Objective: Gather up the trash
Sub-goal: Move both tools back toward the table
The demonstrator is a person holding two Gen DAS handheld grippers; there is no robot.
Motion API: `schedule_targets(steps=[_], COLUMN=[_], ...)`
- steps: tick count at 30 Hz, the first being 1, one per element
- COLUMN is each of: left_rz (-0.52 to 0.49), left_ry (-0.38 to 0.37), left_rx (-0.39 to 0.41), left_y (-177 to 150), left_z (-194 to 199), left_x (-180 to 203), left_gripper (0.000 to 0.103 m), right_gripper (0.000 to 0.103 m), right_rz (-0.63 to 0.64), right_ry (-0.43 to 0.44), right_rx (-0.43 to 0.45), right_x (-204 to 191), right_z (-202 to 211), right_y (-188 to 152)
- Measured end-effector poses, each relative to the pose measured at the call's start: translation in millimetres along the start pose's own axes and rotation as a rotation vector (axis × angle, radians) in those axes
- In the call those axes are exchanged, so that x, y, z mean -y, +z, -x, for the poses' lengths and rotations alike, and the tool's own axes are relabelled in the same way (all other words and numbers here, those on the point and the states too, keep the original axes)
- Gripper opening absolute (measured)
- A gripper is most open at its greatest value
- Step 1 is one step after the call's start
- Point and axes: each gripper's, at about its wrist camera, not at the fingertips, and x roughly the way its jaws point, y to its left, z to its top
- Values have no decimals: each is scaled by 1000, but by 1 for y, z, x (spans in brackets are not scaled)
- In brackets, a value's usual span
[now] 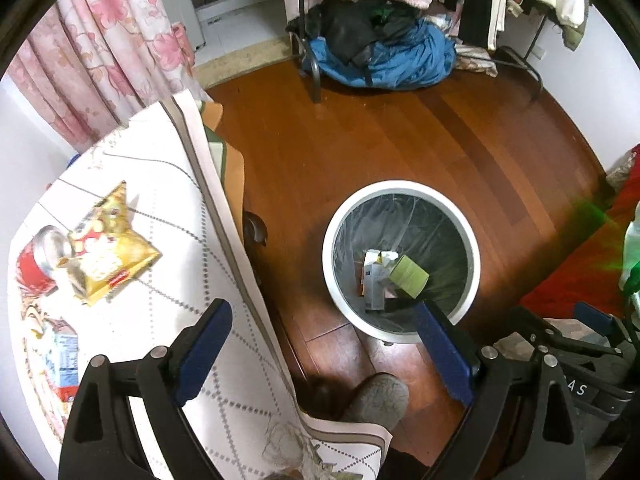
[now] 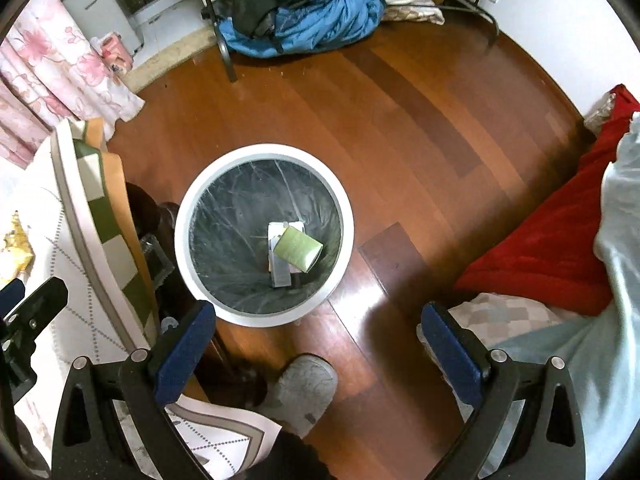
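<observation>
Floorboards (image 2: 400, 120) of reddish wood carry a white bin (image 2: 264, 316) beside the clothed table (image 1: 160, 280).

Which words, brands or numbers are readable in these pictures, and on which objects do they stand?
"AS": white letters on the black right gripper body, cut off.
Yellow crinkled snack bag: print blurred.
Red drink can: unreadable.
Blue-and-white packet: too small.
Cartons in the white round bin: unreadable.

A lived-in bedroom: floral curtains (image 1: 100, 60), clothes rack (image 1: 308, 40), heaped clothing (image 2: 296, 20), wood floor (image 1: 400, 140).
</observation>
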Motion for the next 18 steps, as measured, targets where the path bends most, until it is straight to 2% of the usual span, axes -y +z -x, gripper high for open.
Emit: schedule_targets(steps=[7,11,14,18], left_rz=[21,54,95,159], left_ry=[5,34,54,85], left_rx=[98,157,204,248], left_y=[-7,-9,-13,-22], left_z=[57,92,117,143], left_x=[-10,-27,-50,-96], left_gripper=[94,94,94,94], right_gripper=[103,103,103,103], right_rz=[-10,3,30,90], right_ry=[30,62,101,159], right_rx=[94,160,204,222], right_x=[-7,-23,-45,-87], right_z=[67,112,145,168], right_y=[-8,-9,-11,-14])
